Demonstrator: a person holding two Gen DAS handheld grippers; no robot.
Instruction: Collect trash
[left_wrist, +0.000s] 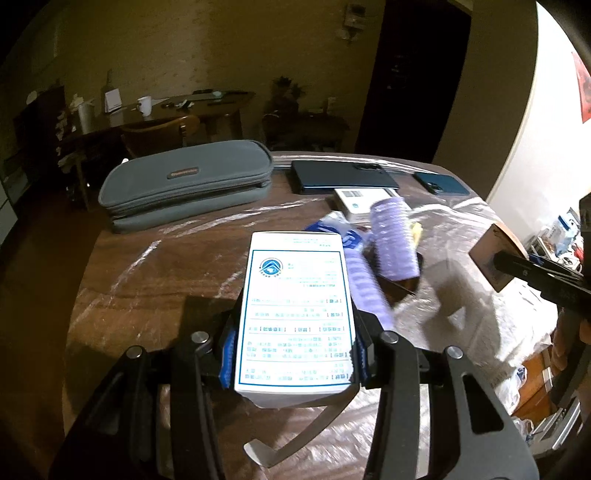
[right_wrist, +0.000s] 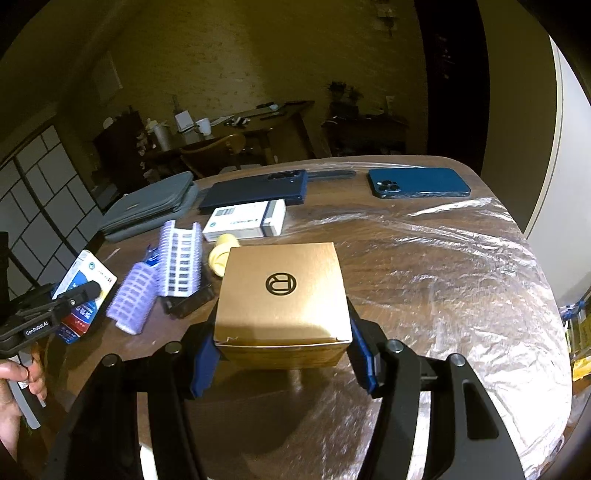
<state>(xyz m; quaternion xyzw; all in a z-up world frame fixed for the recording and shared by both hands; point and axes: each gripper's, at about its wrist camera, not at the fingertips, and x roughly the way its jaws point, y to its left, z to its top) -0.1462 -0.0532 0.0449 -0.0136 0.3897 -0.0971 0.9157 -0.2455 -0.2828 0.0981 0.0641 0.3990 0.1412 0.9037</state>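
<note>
We hold a white printed box (left_wrist: 295, 317) clamped in our left gripper (left_wrist: 293, 350), its long axis running straight ahead, and a squat gold carton (right_wrist: 282, 302) clamped in our right gripper (right_wrist: 284, 354), both lifted clear above the plastic-covered tabletop (right_wrist: 443, 277)

Print on the white carton (left_wrist: 295, 317) is too small and soft to read; its far end covers part of the blue packet (left_wrist: 345, 236) behind. Purple hair rollers (left_wrist: 393, 236) are motion-blurred in the left wrist view. Cardboard box (left_wrist: 493, 254) there is half cut by the right gripper's finger, and the frame edge cuts off that gripper's body. In the right wrist view the gold box (right_wrist: 282, 299) hides most of the yellow object (right_wrist: 221, 254), can't tell what it is. Hand (right_wrist: 18, 384) is cropped at the left edge. Far desk (right_wrist: 258, 122) clutter is dark, unresolvable.
</note>
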